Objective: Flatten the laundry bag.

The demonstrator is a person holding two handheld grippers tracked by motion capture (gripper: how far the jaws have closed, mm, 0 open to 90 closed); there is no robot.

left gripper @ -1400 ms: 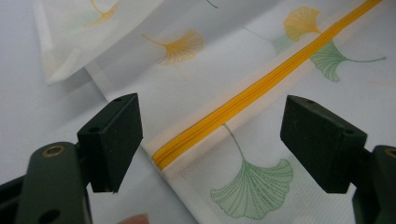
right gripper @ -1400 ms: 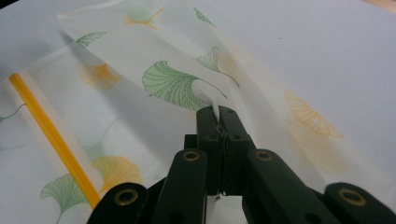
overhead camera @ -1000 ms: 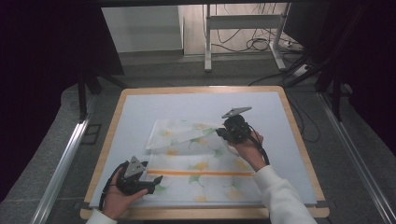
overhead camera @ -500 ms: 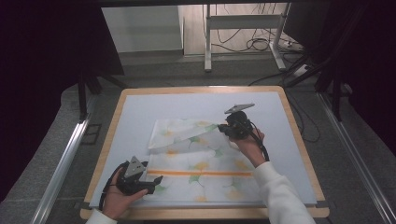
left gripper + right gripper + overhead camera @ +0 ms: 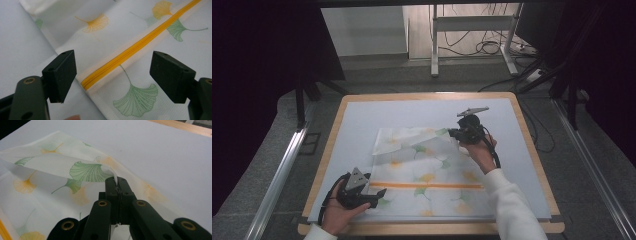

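The right gripper (image 5: 457, 134) has its two black jaws squeezed tight together, and a thin bit of the cloth's edge is pinched between them. In the right gripper view (image 5: 117, 185) you can see the white edge poking up out of the closed jaws, with the cloth (image 5: 62, 177) lifted and folded over just past them. The hand (image 5: 479, 152) that holds this gripper wears a white sleeve (image 5: 512, 210) and is over the far right part of the cloth. The left gripper (image 5: 379, 192) sits low at the near left edge of the cloth. Its jaws stand wide apart and hold nothing. In the left gripper view (image 5: 112, 75) the end of the yellow zipper (image 5: 130, 51) lies on the cloth between the two open jaws, but the jaws do not touch it. The cloth (image 5: 427, 175) is white with green and yellow fan-shaped leaves on it. It lies spread out on the pale sheet (image 5: 362, 120) that covers the table (image 5: 532, 145), in the middle and toward the near side. Its far right corner is lifted and turned over toward the left. The yellow zipper (image 5: 427, 185) runs straight across the near part of the cloth.
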